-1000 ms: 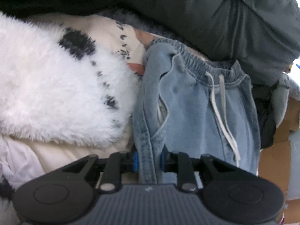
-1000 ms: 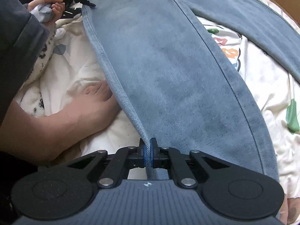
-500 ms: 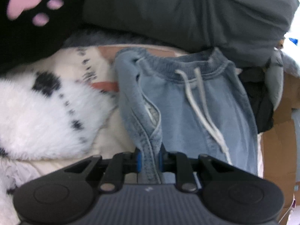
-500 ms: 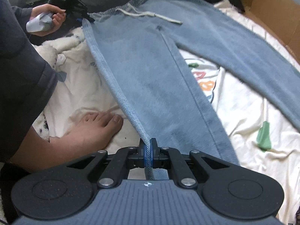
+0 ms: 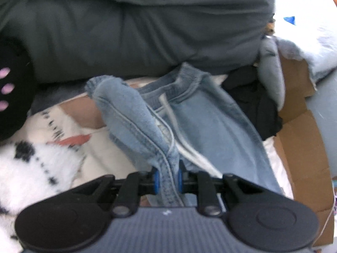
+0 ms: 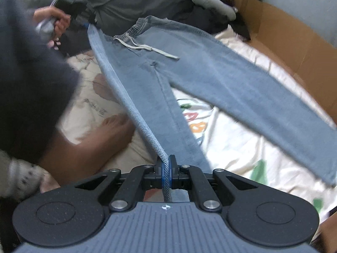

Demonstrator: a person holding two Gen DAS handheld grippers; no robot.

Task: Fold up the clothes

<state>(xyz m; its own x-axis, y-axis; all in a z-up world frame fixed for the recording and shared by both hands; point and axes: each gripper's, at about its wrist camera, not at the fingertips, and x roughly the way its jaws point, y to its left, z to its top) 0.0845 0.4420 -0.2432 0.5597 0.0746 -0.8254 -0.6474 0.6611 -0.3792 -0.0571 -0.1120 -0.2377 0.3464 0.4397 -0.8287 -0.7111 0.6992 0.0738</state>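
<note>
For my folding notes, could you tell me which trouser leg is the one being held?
The leg on the person's left: the right gripper has its jaws shut on that leg's outer seam, while the other leg lies flat and free.

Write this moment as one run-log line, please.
left gripper: shut on jeans, waistband side | right gripper: shut on jeans, leg seam | seam lifted off bedsheet

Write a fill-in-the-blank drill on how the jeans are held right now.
1. Both grippers are shut on the light blue ____.
2. The left gripper pinches the side seam near the ____.
3. The right gripper pinches the same side seam lower down one ____.
4. The white drawstring lies on the ____ of the jeans.

Missing words: jeans; waistband; leg; front
</note>
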